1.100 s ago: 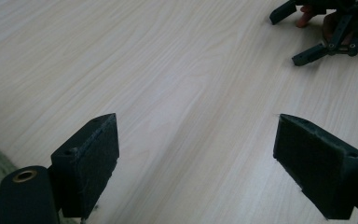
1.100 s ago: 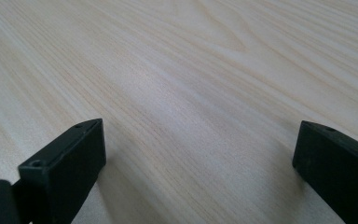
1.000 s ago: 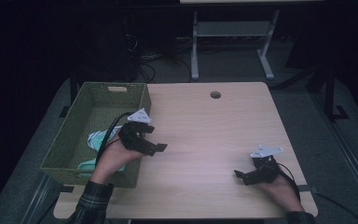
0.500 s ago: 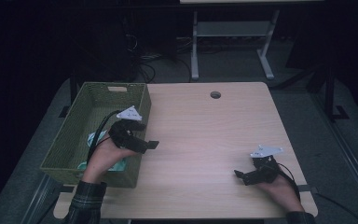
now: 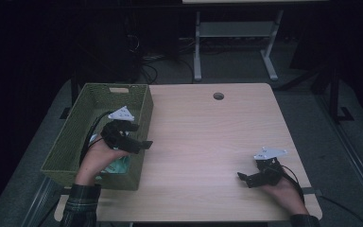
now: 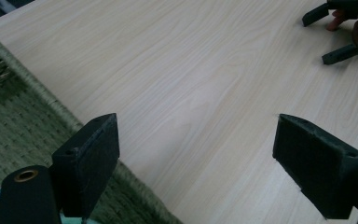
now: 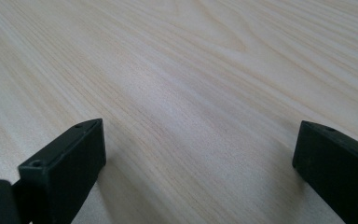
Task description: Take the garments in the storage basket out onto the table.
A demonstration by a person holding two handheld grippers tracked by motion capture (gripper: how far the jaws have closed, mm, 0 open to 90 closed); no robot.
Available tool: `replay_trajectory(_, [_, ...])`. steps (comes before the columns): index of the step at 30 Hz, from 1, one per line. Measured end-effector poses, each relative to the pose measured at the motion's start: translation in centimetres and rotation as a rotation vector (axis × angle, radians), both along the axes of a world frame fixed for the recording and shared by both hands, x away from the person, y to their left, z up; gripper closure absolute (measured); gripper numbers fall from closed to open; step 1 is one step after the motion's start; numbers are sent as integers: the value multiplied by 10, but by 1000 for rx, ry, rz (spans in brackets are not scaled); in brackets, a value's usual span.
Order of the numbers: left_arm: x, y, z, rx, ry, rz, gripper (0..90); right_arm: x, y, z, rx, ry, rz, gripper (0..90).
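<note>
My left gripper [image 5: 141,138] hovers over the right wall of a green woven basket [image 5: 86,106] at the table's left side, jaws pointing right and spread wide. In the left gripper view, the left gripper [image 6: 200,163] is open and holds nothing, with the basket's rim [image 6: 32,91] under the left jaw and bare wood beyond. My right gripper [image 5: 245,179] rests low near the front right of the table. In the right gripper view, the right gripper [image 7: 196,168] is open over bare wood. A pale teal item [image 5: 118,166] lies in the basket, partly hidden by the hand.
The light wooden table [image 5: 203,137] has a round cable hole [image 5: 218,96] near its far edge. The right gripper [image 6: 340,28] lies in the far top right corner of the left gripper view. A white desk frame [image 5: 236,42] stands on the floor behind the table.
My left gripper has drawn back to the left, from over the tabletop to above the basket's right wall. The right gripper has stayed put.
</note>
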State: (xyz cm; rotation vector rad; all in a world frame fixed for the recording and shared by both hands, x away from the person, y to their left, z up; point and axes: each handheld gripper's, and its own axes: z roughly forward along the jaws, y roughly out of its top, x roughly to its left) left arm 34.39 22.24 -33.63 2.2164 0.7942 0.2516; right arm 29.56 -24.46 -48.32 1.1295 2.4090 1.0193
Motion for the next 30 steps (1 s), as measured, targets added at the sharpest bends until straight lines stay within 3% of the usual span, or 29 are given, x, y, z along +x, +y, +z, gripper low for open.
replay_trajectory(10, [1,15,0,11,-14,27,141,0,0,0,0,1,0,22])
replay_trajectory(15, [1,27,0,2,-21,63,142,0,0,0,0,1,0,22])
replay_trajectory(30, [5,61,-8,25,-36,132,143,0,0,0,-2,1,2,23])
